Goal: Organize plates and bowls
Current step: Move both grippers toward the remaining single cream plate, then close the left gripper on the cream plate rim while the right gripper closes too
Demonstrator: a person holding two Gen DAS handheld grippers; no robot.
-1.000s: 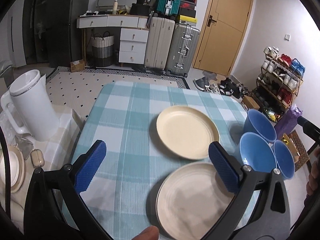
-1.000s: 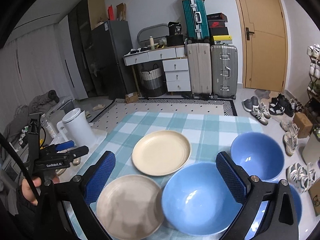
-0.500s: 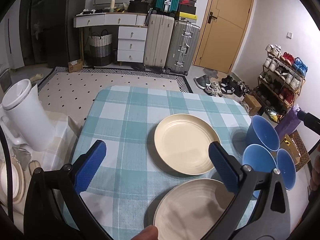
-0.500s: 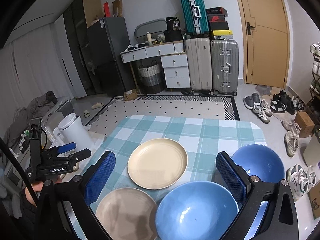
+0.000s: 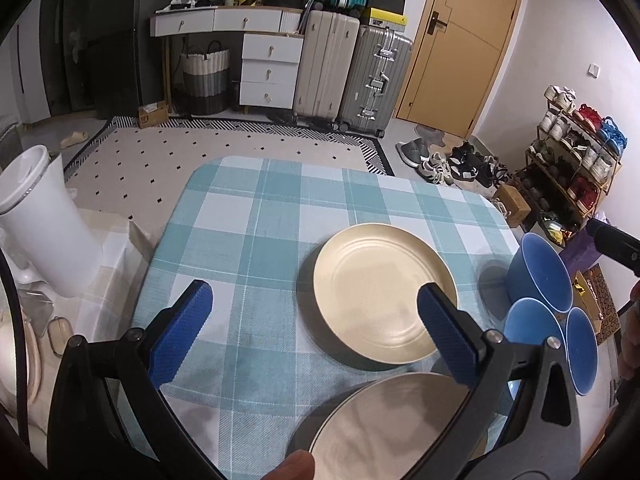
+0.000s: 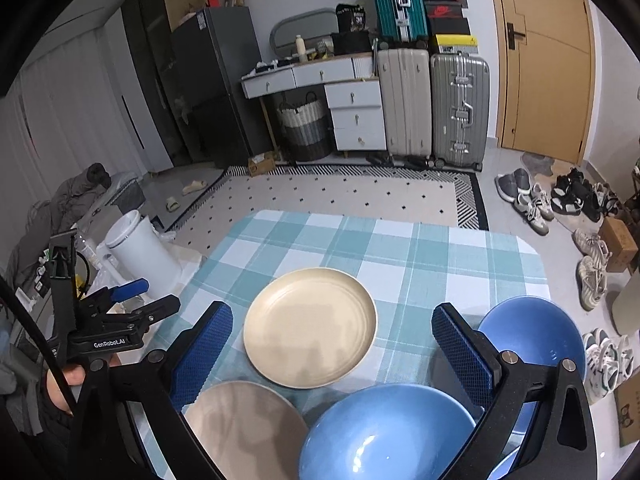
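Observation:
A cream plate (image 5: pixel 384 292) (image 6: pixel 310 326) lies in the middle of the checked table (image 5: pixel 260 220) (image 6: pixel 400 248). A beige plate (image 5: pixel 380 432) (image 6: pixel 244 428) lies nearer, at the front edge. Three blue bowls stand at the right: a far one (image 5: pixel 540 276) (image 6: pixel 536 340), a near one (image 5: pixel 528 328) (image 6: pixel 384 432) and a small one (image 5: pixel 582 350). My left gripper (image 5: pixel 316 328) is open and empty above the table's front, over the beige plate. My right gripper (image 6: pixel 332 348) is open and empty above the near bowl. The left gripper also shows in the right wrist view (image 6: pixel 132 300).
A white bin (image 5: pixel 36 220) (image 6: pixel 140 248) stands left of the table. Suitcases (image 5: pixel 352 76), a drawer unit (image 5: pixel 268 68) and a shoe rack (image 5: pixel 576 160) line the far walls. Shoes (image 6: pixel 560 204) lie on the floor at the right.
Both grippers have drawn back and risen a little; the plates and bowls sit lower in both views. Nothing on the table has moved.

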